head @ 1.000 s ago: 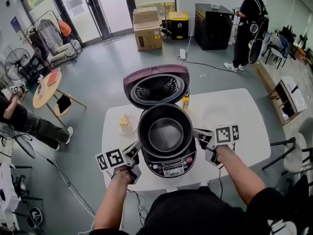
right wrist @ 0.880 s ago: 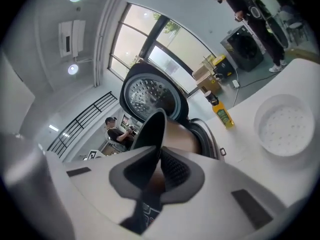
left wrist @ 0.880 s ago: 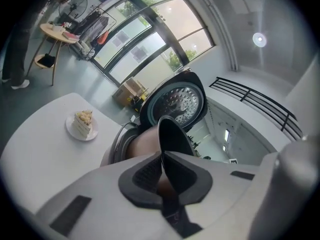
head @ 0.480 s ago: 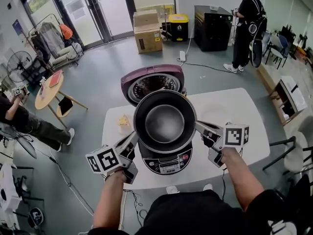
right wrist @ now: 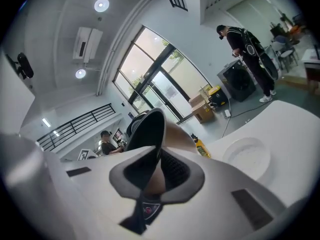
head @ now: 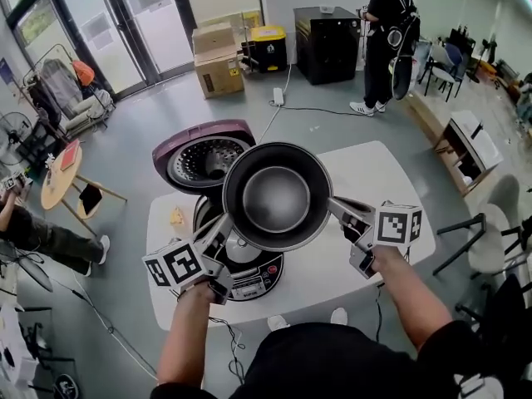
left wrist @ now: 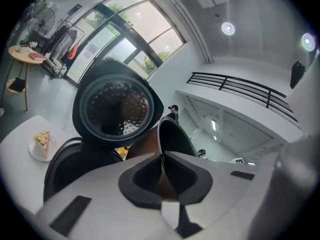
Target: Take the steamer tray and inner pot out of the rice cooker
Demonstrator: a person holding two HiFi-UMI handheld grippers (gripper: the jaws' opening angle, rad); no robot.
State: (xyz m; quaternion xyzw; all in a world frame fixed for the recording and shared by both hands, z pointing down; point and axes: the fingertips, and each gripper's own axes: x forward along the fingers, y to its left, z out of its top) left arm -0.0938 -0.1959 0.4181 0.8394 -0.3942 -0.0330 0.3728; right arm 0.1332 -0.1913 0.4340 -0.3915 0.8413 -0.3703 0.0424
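The dark inner pot (head: pixel 277 196) hangs in the air above the table, out of the rice cooker (head: pixel 249 270). My left gripper (head: pixel 225 224) is shut on the pot's near-left rim and my right gripper (head: pixel 334 207) is shut on its right rim. In the left gripper view the jaws (left wrist: pixel 162 170) pinch the thin pot rim (left wrist: pixel 172 134), with the cooker's open lid (left wrist: pixel 116 106) behind. The right gripper view shows its jaws (right wrist: pixel 155 171) clamped on the pot's rim (right wrist: pixel 150 129). A shallow white round tray (right wrist: pixel 247 157) lies on the table to the right.
The purple lid (head: pixel 202 158) stands open at the back left. A cake slice on a small plate (head: pixel 177 217) lies left of the cooker, and a yellow bottle (right wrist: pixel 200 147) stands behind it. A person (head: pixel 382 40) stands far back; a chair (head: pixel 489 243) is at the right.
Both grippers have risen with the inner pot, which has come up out of the cooker and now hangs above and to the right of it. The jaws stayed shut.
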